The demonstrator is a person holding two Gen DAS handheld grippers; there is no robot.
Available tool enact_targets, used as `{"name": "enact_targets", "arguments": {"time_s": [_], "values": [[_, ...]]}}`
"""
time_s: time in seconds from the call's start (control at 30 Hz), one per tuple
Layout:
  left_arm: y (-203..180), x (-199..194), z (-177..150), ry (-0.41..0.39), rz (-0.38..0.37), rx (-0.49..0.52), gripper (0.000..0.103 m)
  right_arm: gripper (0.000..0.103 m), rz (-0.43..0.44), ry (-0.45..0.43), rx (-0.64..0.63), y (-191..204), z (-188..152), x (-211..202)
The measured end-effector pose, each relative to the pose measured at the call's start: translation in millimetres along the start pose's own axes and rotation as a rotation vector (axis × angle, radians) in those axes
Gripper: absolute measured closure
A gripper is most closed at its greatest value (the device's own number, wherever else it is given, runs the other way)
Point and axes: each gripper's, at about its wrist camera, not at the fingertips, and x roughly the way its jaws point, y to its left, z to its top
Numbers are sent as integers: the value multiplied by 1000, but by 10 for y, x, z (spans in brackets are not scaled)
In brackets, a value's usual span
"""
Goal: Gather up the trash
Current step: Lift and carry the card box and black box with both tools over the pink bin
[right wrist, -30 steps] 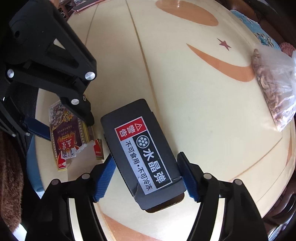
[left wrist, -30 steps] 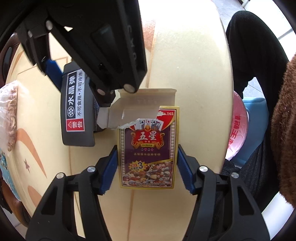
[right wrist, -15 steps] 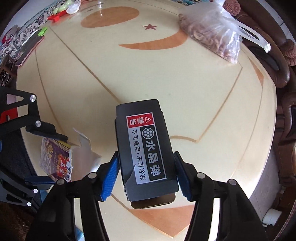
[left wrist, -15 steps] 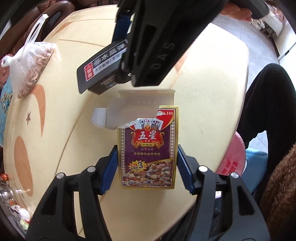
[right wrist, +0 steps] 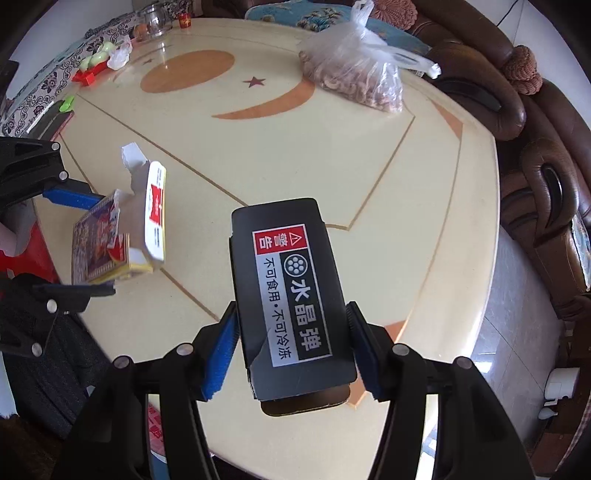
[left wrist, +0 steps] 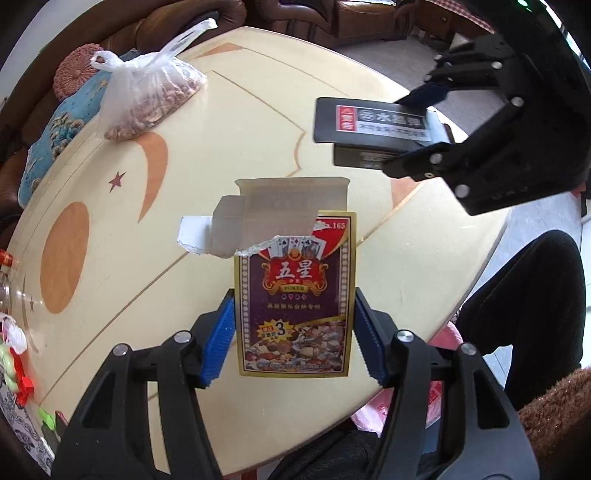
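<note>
My left gripper (left wrist: 293,334) is shut on a torn playing-card box (left wrist: 293,295), purple and gold with its flap open, held above the cream round table (left wrist: 110,280). My right gripper (right wrist: 291,349) is shut on a black box (right wrist: 288,291) with a white and red label, also held above the table. The black box also shows in the left wrist view (left wrist: 376,129), up at the right, in the right gripper (left wrist: 424,125). The card box shows in the right wrist view (right wrist: 118,236) at the left, between the left gripper's blue pads (right wrist: 70,197).
A clear plastic bag of nuts (right wrist: 354,77) lies at the table's far side. A pink plastic bag (left wrist: 436,398) hangs below the table edge by the person's dark legs (left wrist: 524,314). Small red and green items (right wrist: 92,68) and a glass (right wrist: 155,20) sit at the far left. Brown sofas (right wrist: 535,155) ring the table.
Both grippers have lifted their boxes off the table and drawn back and apart. The black box now sits to the upper right of the card box instead of over it.
</note>
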Motion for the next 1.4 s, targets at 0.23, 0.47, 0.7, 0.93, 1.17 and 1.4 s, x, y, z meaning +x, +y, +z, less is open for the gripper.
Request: {"name": "enact_targets", "arguments": {"time_s": [0.23, 0.47, 0.7, 0.93, 1.17, 1.4], "values": [[-160, -360, -189, -51, 18, -44, 43, 47, -28, -16, 36, 85, -370, -369], [-452, -837, -416, -116, 50, -46, 43, 47, -24, -73, 36, 378, -691, -841], [-678, -1018, -641, -136, 48, -47, 43, 47, -30, -118, 23, 701, -1012, -1200], [-869, -1034, -875, -128, 34, -41, 43, 47, -23, -149, 13, 993, -1302, -1395], [-1013, -991, -1097, -121, 24, -52, 43, 47, -16, -159, 5, 1236, -1532, -1408], [-1136, -743, -1327, -83, -11, -77, 43, 47, 33, -156, 31, 1404, -1764, -1267]]}}
